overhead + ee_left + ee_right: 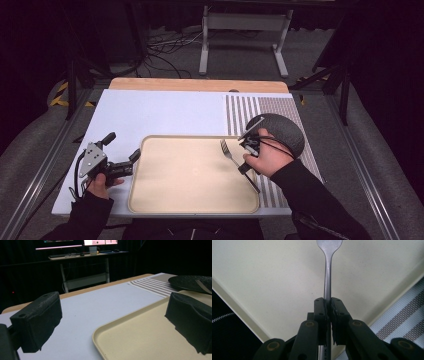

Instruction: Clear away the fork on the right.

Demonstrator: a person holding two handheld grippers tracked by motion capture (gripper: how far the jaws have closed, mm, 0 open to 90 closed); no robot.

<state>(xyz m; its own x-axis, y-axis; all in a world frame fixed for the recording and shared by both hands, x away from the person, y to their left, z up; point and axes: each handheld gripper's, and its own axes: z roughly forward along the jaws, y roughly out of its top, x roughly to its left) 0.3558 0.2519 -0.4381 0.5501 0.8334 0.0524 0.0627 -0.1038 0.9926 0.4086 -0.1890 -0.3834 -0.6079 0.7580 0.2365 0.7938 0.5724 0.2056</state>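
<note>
A beige tray (192,192) lies at the front middle of the white table top. Over its right part my right gripper (244,167) is shut on the handle of a metal fork (227,150), whose tines point to the far left. In the right gripper view the jaws (328,301) clamp the fork (327,277) mid-handle above the tray (274,277). My left gripper (121,146) is open just left of the tray. Its jaws (113,325) stand wide apart with nothing between them, the tray's corner (120,335) just beyond.
A dark round plate (280,130) sits on a striped placemat (240,107) at the right, just behind my right hand; it also appears as the dark plate (192,282) in the left gripper view. A wooden strip (197,84) runs along the far edge.
</note>
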